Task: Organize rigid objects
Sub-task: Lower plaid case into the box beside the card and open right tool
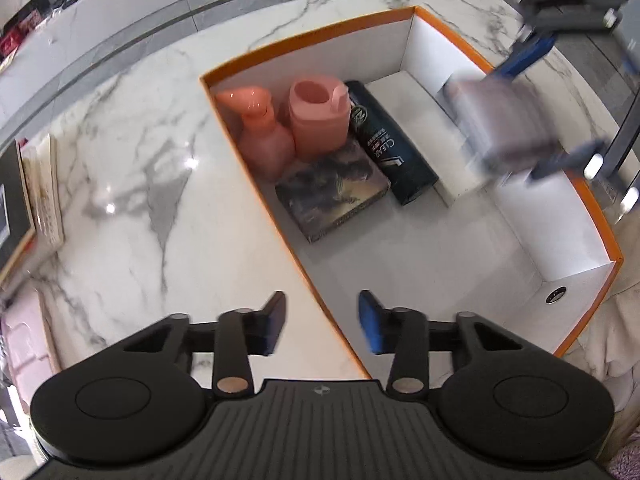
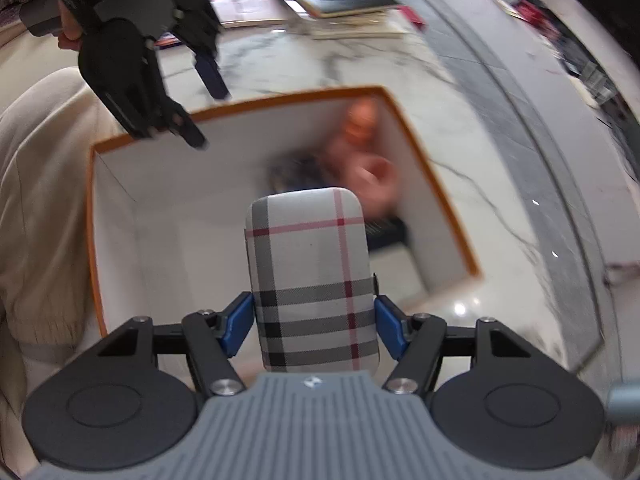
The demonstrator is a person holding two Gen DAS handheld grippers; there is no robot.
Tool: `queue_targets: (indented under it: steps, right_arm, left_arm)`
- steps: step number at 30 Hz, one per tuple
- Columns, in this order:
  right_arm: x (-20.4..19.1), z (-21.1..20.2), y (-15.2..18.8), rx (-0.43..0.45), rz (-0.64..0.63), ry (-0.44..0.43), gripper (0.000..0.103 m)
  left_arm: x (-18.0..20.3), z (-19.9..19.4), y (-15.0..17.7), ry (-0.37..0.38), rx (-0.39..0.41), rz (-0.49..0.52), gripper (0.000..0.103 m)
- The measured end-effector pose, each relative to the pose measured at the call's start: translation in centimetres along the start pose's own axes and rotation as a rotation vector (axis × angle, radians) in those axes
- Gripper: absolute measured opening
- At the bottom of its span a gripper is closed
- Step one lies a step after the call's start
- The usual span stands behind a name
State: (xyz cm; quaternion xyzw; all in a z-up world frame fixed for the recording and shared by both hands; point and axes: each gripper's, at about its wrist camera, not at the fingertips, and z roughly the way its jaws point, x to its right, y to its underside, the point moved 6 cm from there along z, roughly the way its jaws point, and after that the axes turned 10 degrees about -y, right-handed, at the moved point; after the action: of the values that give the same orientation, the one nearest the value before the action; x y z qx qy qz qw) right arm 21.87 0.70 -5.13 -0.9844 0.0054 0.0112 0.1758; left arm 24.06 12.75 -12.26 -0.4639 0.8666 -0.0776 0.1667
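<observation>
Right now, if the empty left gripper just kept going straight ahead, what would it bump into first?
Probably the orange-edged box. The open left gripper hovers right over its near wall, so it would likely meet that edge or the white floor inside, before reaching the book. Depth is hard to judge here.

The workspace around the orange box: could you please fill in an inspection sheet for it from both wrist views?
Surface: white marble counter, glossy, with grey veins.
Job's things: orange-rimmed box, white inside, holds a pink spray bottle, a pink jug, a dark bottle lying flat and a book, grouped at one end. A plaid case is over the box.
Clutter: stacked books on the counter's far part.
Grippers: right tongs shut on the plaid case; left tongs open, nothing between them, above the box rim.
Cables: nothing seen.
Surroundings: grey floor; cream fabric beside the box.
</observation>
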Motion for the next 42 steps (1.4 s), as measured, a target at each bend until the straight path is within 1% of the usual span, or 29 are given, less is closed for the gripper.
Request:
queue_targets:
  steps: [1,2,4,7,10,14,16,19,21,26,28,30,32,34,37,39,42]
  right_arm:
    - [-0.5,1.1,-0.6,-0.007,-0.009,-0.014,0.066]
    - [-1.1,2.2,-1.1,-0.016,-0.015,-0.029,0.066]
    - [-1.3,4.6,-1.9,-0.036,-0.028,-0.058,0.066]
    - [-2.7,9.1,-2.5,-0.07,-0.061,-0.096,0.066]
    - [-3.0,12.4,-3.3,-0.099,-0.091,-0.131,0.066]
    - [-3.3,14.9,-4.1,-0.135,-0.142,-0.145,0.066]
    - [-3.3,15.5,-4.5,-0.142,-0.154,-0.159,0.066]
    - [-3.4,15.9,-4.8,-0.151,-0.183,-0.168,0.066]
    - [-3.2,15.9,-5.1,-0.148,-0.18,-0.141,0.066]
    - [-2.7,15.9,-5.2,-0.15,-0.102,-0.125,0.066]
    - [-2.6,15.8,-5.2,-0.147,-0.043,-0.118,0.066]
    - [-2.5,15.2,-5.2,-0.125,-0.014,-0.109,0.065]
    - [-2.8,14.2,-5.0,-0.095,-0.035,-0.1,0.065]
    - [-2.8,13.3,-4.8,-0.085,-0.034,-0.087,0.065]
    - [-3.3,12.1,-4.2,-0.091,-0.037,-0.089,0.065]
    - [-4.0,11.9,-3.5,-0.113,-0.051,-0.092,0.065]
    - [-4.7,12.7,-2.3,-0.154,-0.054,-0.029,0.065]
  left_arm:
    - [-0.1,0.2,0.2,0.008,0.0,-0.002,0.033]
    - [-0.1,0.3,0.5,0.024,-0.004,0.0,0.032]
    - [0.0,0.8,1.0,0.077,-0.015,-0.002,0.028]
    - [0.2,1.3,1.5,0.109,-0.019,0.011,0.027]
    - [0.3,1.5,1.8,0.118,-0.006,0.023,0.028]
    - [-0.2,1.7,2.0,0.16,-0.003,-0.001,0.029]
    - [-0.2,1.7,2.0,0.167,0.0,0.0,0.03]
    - [-0.1,1.7,2.1,0.168,0.006,0.001,0.03]
    - [-0.2,1.7,2.2,0.174,0.009,-0.005,0.03]
    - [-0.1,1.6,2.4,0.176,0.018,-0.016,0.03]
    - [0.0,1.6,2.5,0.174,0.021,-0.017,0.03]
    - [0.1,1.5,2.6,0.172,0.023,-0.021,0.03]
    - [0.2,1.5,2.6,0.167,0.023,-0.03,0.03]
    - [0.4,1.4,2.7,0.154,0.022,-0.032,0.03]
    - [0.9,1.6,2.9,0.131,0.002,-0.03,0.029]
    - [1.4,1.8,3.1,0.111,-0.013,-0.026,0.029]
    - [2.0,2.1,3.7,0.095,-0.033,-0.018,0.029]
